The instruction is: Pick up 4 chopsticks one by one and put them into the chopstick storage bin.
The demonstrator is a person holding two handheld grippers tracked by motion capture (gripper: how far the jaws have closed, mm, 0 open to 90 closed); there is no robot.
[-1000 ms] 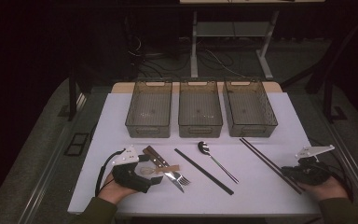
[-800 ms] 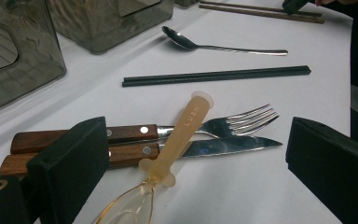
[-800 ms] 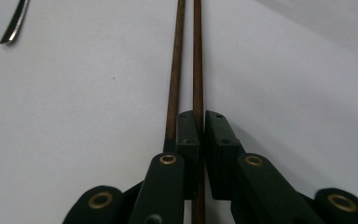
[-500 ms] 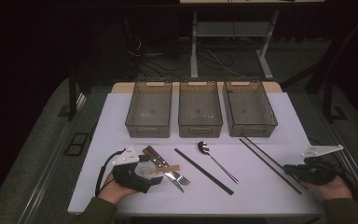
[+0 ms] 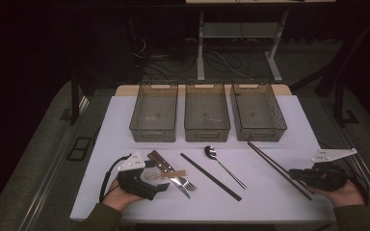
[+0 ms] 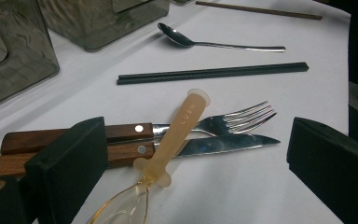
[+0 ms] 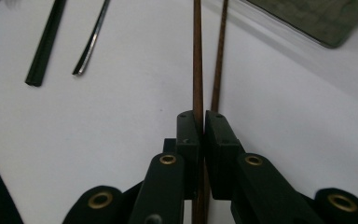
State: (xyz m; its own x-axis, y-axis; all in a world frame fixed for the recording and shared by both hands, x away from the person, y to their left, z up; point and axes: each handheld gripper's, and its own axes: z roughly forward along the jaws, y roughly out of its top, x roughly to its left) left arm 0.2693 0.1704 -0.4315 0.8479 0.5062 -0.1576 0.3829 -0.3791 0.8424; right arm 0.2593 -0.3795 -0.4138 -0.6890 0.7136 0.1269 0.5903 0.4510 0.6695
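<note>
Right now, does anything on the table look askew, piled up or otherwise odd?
Yes. A translucent amber spoon lies crosswise on top of the wood-handled fork and knife, a small pile between the open left gripper. The right gripper pinches just one brown chopstick; its partner lies loose alongside.

Glossy metal is gleaming on the spoon (image 6: pixel 200 42) and fork (image 6: pixel 233 119); their neighbours are showing varnished wooden handles (image 6: pixel 74 140), and the chopsticks (image 7: pixel 198 56) matt brown wood.
</note>
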